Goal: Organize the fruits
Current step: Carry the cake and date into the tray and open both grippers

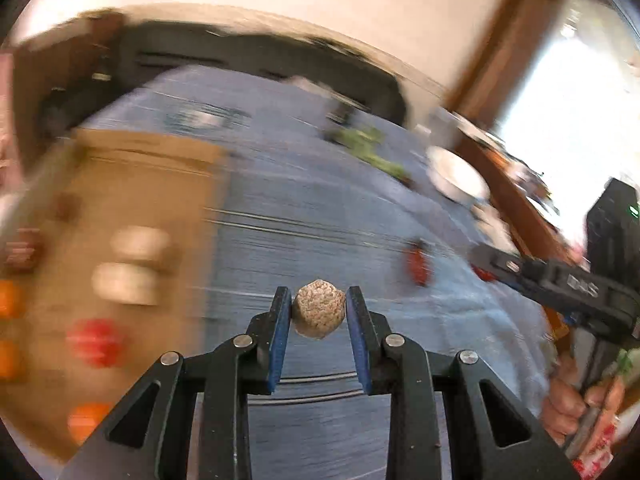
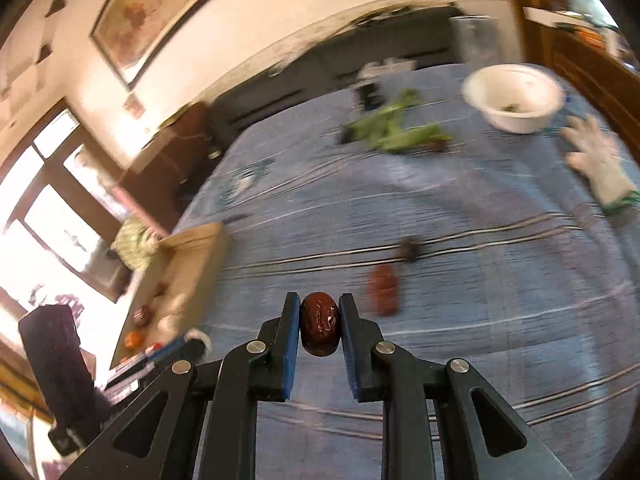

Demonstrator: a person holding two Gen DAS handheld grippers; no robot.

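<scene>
Left wrist view: left gripper [image 1: 319, 312] clamped on a tan, rough-skinned round fruit [image 1: 319, 314], held between the blue pads above the blue striped cloth [image 1: 312, 208]. At 9 o'clock, blurred, a cardboard tray [image 1: 132, 184] with pale, red and orange fruits. A red fruit [image 1: 418, 265] lies loose on the cloth at 2 o'clock; green leaves [image 1: 372, 152] and a white bowl [image 1: 456, 176] further, at 1 o'clock. The right gripper's body shows at 3 o'clock.

Right wrist view: right gripper [image 2: 319, 328] clamped on a dark red, wrinkled date [image 2: 319, 329]. A second reddish fruit [image 2: 385, 289] lies just beside at 1 o'clock, a dark item [image 2: 409, 249] past it. Tray at 9 o'clock, bowl and a pale glove [image 2: 600, 168] at 1–2 o'clock.
</scene>
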